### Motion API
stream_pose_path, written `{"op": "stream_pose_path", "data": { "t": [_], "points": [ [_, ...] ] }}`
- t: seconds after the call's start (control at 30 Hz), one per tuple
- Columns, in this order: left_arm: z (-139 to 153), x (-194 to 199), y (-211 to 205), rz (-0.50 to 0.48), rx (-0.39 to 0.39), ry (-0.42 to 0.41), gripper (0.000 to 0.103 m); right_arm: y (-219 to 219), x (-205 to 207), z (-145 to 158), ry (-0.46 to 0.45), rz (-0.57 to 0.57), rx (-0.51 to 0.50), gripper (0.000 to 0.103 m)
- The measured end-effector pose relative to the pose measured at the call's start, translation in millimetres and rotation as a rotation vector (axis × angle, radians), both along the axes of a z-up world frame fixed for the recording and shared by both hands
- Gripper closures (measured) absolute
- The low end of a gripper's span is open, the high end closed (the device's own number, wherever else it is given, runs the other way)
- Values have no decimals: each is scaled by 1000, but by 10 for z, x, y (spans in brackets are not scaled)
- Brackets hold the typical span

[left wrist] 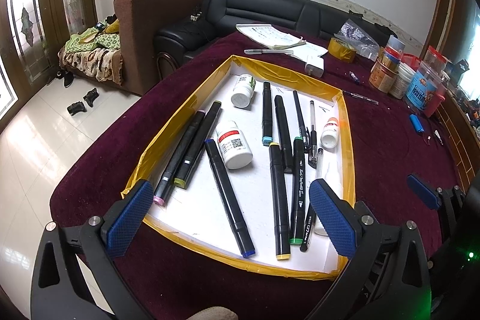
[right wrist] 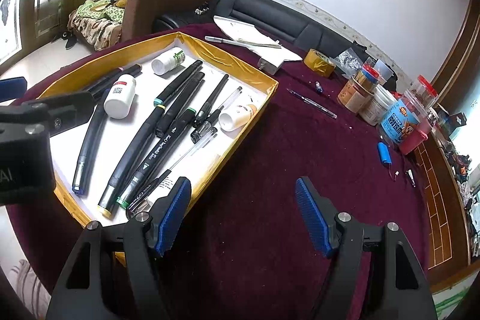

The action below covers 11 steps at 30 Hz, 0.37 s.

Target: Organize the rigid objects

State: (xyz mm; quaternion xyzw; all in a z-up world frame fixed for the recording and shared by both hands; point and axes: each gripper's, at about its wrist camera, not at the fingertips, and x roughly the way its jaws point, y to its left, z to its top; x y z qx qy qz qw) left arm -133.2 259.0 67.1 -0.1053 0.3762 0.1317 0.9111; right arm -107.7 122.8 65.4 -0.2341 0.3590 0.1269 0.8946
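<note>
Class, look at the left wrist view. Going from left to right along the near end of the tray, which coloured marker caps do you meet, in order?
Pink cap → olive-yellow cap → blue cap → yellow cap → green cap. All lie inside the yellow-edged tray.

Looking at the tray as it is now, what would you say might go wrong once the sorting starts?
1. The markers overlap: the yellow-capped marker lies against the green-capped marker, so gripping one may drag the other.
2. The white bottles, like the red-labelled bottle, lie on their sides and may roll if nudged.
3. The open left hand-held gripper hovers close to the right hand-held gripper; they could collide.
</note>
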Motion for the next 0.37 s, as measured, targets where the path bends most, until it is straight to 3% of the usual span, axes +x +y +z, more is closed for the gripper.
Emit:
{"op": "stream_pose_path", "data": {
  "t": [0.37],
  "points": [
    [58, 38, 134, 62, 46, -12, 0, -22, 29, 33, 6, 8, 15, 36]
  ]
}}
